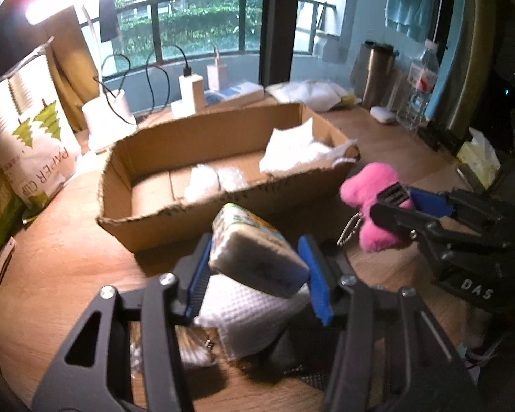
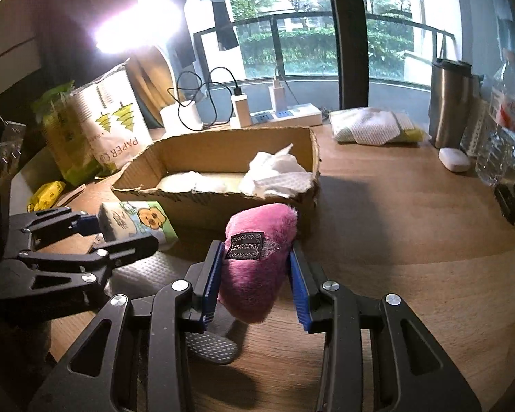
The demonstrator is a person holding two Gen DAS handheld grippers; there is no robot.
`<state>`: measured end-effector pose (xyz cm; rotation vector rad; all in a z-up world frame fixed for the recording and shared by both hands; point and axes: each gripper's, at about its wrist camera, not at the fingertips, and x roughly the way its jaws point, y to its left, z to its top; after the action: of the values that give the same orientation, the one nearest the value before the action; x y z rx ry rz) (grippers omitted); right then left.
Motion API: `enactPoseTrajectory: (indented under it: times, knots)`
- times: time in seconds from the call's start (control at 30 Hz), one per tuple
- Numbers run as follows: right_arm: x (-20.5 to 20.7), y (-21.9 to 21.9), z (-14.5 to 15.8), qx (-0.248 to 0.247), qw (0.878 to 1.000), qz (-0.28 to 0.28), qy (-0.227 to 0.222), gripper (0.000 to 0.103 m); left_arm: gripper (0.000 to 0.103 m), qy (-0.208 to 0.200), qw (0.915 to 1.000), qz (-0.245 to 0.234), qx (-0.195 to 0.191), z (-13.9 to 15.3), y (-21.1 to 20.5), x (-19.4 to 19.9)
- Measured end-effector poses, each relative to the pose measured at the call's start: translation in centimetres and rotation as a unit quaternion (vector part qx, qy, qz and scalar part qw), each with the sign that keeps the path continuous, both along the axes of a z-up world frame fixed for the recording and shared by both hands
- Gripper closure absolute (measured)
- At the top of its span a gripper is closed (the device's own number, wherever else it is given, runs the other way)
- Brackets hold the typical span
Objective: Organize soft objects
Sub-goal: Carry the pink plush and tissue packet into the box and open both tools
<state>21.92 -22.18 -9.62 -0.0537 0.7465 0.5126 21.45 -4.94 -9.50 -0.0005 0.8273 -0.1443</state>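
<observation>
My left gripper is shut on a tissue pack with a cartoon print, held above the wooden table just in front of the cardboard box; the pack also shows in the right wrist view. My right gripper is shut on a pink plush toy with a black label, held near the box's front right corner. The plush also shows in the left wrist view. The box holds white cloths and clear bags.
A white waffle cloth lies on the table under my left gripper. A paper cup bag, chargers and a power strip stand behind the box. A steel tumbler, water bottle, folded cloths and small white case sit right.
</observation>
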Motion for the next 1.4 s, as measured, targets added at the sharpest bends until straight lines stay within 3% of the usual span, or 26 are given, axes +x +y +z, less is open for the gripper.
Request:
enactPoseTrajectory:
  times: [0.73, 1.1, 1.4]
  knots:
    - [-0.5, 3.4, 3.0, -0.016, 0.999, 0.013, -0.037, 0.064, 0.052, -0.091, 0.995, 0.035, -0.021, 5.1, 6.6, -1.9]
    - [0.9, 4.7, 4.3, -0.016, 0.998, 0.016, -0.056, 0.064, 0.052, -0.143, 0.9873, 0.048, -0.051, 6.2, 9.2, -0.6]
    - [2.8, 5.3, 4.7, -0.002, 0.998, 0.023, -0.065, 0.064, 0.051, -0.171, 0.9826, 0.057, -0.044, 5.0, 9.8, 1.0]
